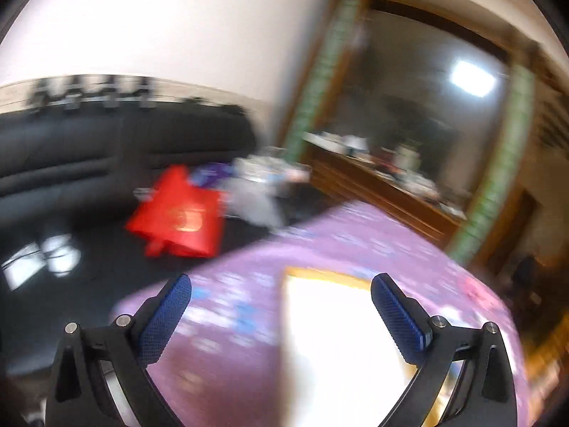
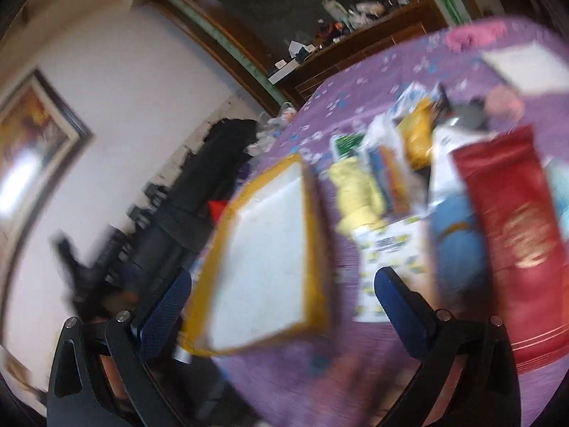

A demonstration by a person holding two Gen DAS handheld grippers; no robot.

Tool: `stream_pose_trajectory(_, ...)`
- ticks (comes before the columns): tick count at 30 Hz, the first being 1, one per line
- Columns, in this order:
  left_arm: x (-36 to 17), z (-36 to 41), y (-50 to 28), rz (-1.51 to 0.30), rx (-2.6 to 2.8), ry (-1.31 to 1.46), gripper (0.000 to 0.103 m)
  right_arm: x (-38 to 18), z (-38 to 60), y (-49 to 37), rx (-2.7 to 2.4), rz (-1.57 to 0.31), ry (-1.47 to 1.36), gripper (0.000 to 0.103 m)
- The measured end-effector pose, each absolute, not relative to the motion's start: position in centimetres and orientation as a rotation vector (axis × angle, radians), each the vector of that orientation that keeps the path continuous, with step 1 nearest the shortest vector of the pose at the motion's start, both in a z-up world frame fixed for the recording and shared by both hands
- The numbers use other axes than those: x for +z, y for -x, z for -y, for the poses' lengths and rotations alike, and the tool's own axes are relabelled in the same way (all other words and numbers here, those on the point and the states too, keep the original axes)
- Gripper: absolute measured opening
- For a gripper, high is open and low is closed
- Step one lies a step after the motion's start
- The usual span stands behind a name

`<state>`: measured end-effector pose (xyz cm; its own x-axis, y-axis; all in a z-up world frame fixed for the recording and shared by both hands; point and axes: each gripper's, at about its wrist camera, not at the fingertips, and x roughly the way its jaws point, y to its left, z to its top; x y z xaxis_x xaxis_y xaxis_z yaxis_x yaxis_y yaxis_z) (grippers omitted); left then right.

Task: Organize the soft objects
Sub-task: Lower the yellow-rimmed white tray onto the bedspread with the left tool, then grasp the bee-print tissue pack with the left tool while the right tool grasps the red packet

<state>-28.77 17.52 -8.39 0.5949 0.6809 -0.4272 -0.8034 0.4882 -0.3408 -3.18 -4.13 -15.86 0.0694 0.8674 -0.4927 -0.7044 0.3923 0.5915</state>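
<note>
Both views are motion-blurred. My left gripper point(image 1: 281, 284) is open above a purple flowered tablecloth point(image 1: 227, 306), with a white tray with a yellow rim point(image 1: 334, 323) lying between and just beyond its fingers. My right gripper point(image 2: 282, 281) is open too, hovering over the same yellow-rimmed white tray point(image 2: 263, 267). Beyond it lie a yellow soft cloth point(image 2: 355, 192), a yellow pouch point(image 2: 418, 135), a blue soft item point(image 2: 455, 242), a dark red packet point(image 2: 515, 235), a pink cloth point(image 2: 473, 35) and a second white tray point(image 2: 526, 67). Neither gripper holds anything.
A black sofa point(image 1: 106, 149) stands left of the table, with a red bag point(image 1: 177, 213) on the dark floor. A wooden sideboard point(image 1: 384, 192) cluttered with items runs along the back. A framed picture point(image 2: 32, 156) hangs on the white wall.
</note>
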Motion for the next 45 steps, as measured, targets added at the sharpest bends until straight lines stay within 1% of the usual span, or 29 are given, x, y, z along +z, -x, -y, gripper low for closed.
stream_pose_trajectory(2,-8.2,-16.4,26.8,-0.313,0.803,0.549,0.102,-15.7,3.3,3.4,1.246,-0.916,-0.206,0.103)
stream_pose_trajectory(4,-8.0,-15.9,25.4,-0.374,0.724,0.573,0.102,-16.6,1.3,3.8,1.231,-0.965,-0.167,0.103)
stream_pose_trajectory(6,-7.4,-15.5,25.1,-0.353,0.714,0.596,0.102,-18.6,-0.5,4.3,1.258,-1.073,-0.199,0.103)
stream_pose_trajectory(8,-6.0,-15.4,26.2,-0.300,0.728,0.588,0.102,-19.2,-1.4,5.7,1.315,-1.094,-0.210,0.103)
stream_pose_trajectory(12,-4.6,-14.0,27.2,-0.258,0.739,0.549,0.102,-19.1,-3.4,8.1,1.517,-1.149,-0.219,0.103)
stream_pose_trajectory(16,-5.0,-12.4,26.3,-0.332,0.672,0.508,0.102,-18.5,-1.0,7.3,1.408,-1.075,-0.179,0.103)
stream_pose_trajectory(18,-5.9,-11.4,24.3,-0.398,0.618,0.488,0.102,-17.9,1.7,6.2,1.303,-1.033,-0.192,0.103)
stream_pose_trajectory(21,-7.7,-10.1,20.8,-0.521,0.519,0.471,0.102,-17.0,5.3,4.8,1.156,-0.982,-0.189,0.103)
stream_pose_trajectory(25,-10.9,-7.7,17.0,-0.670,0.459,0.440,0.102,-15.8,10.3,2.7,0.970,-0.899,-0.116,0.103)
stream_pose_trajectory(28,-12.8,-6.1,15.3,-0.745,0.436,0.410,0.102,-16.0,12.5,1.1,0.903,-0.906,-0.125,0.103)
stream_pose_trajectory(34,-14.3,-4.3,13.8,-0.801,0.404,0.388,0.102,-16.6,14.2,0.8,0.824,-0.907,-0.100,0.101)
stream_pose_trajectory(39,-14.7,-3.7,13.6,-0.817,0.386,0.376,0.102,-16.8,14.0,-0.1,0.808,-0.908,-0.090,0.095)
stream_pose_trajectory(45,-15.0,-3.9,13.5,-0.842,0.355,0.390,0.102,-17.2,13.9,-0.5,0.809,-0.929,-0.095,0.094)
